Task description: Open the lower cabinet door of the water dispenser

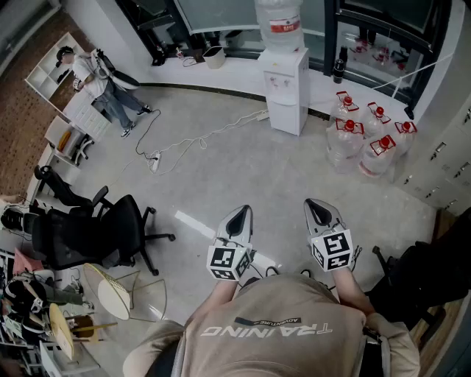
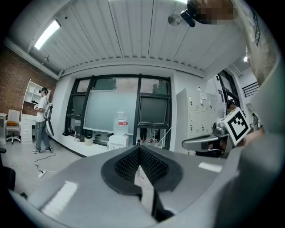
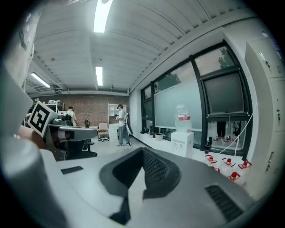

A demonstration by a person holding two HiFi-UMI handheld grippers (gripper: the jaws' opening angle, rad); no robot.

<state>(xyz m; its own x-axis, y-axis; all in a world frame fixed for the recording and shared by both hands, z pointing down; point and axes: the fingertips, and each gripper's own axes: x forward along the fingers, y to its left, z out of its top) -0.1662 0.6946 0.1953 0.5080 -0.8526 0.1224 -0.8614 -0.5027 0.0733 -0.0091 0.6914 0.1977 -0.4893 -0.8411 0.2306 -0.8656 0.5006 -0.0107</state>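
Head view: boxy white water dispenser (image 1: pixel 285 88), clear bottle (image 1: pixel 280 22) on top, across smooth grey floor (image 1: pixel 243 158), well apart from both grippers; lower door (image 1: pixel 285 114) flush. Ribbed pads (image 2: pixel 129 162) of left gripper (image 1: pixel 238 218) and right gripper (image 1: pixel 321 210) together, nothing held.

L gripper (image 1: pixel 242 211), R gripper (image 1: pixel 316 204) shut (near level).

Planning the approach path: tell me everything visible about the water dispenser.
The dispenser is a white, boxy floor unit, plastic by the look, upright against the low ledge under the windows. A clear bottle with a red label sits on top. Taps show on the upper front; the lower door looks shut. A cable runs over the floor towards its base. Spare bottles stand apart beside it.
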